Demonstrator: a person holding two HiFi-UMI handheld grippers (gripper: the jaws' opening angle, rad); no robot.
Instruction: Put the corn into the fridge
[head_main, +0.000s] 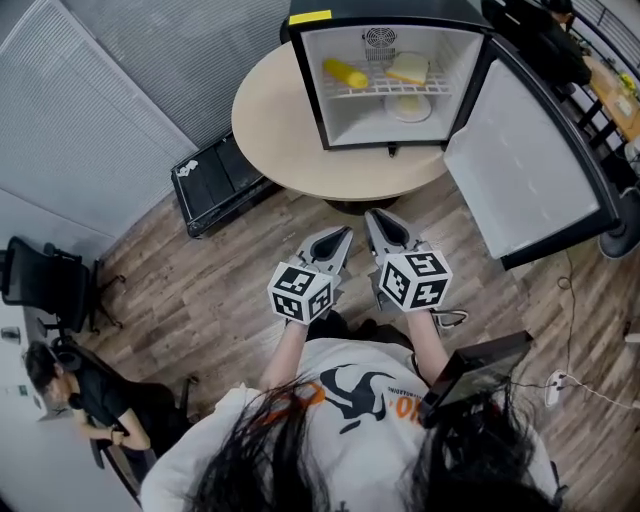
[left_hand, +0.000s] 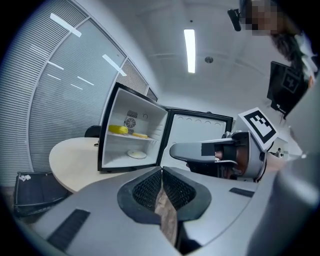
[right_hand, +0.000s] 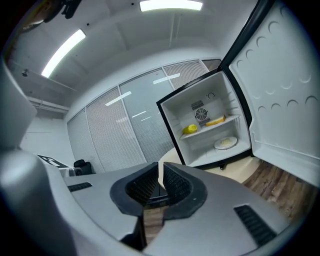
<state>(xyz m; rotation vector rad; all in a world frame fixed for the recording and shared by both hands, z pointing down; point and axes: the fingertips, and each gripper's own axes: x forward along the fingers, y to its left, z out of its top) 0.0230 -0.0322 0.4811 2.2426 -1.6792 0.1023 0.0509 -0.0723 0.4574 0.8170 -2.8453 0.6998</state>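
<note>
Nearest the person, both tools hang empty over the wooden floor (head_main: 220, 290), short of the desk's near edge. The left hand-held gripper (head_main: 341, 236) has its jaws pressed together on nothing. The right hand-held gripper (head_main: 374, 216) is likewise closed to a thin slit, nothing in it. Beyond them the round beige desk (head_main: 275, 130) carries a small black fridge with a white interior (head_main: 309, 90) toward its far right edge. The fridge's white-lined door (head_main: 520, 170) is swung wide to the right. The yellow cob of corn (head_main: 345, 73) lies at the left end of the fridge's wire shelf (head_main: 375, 90). The placing looks done. At most the door needs shutting, which would mean reaching the right tool to its outer edge and pushing it round.
</note>
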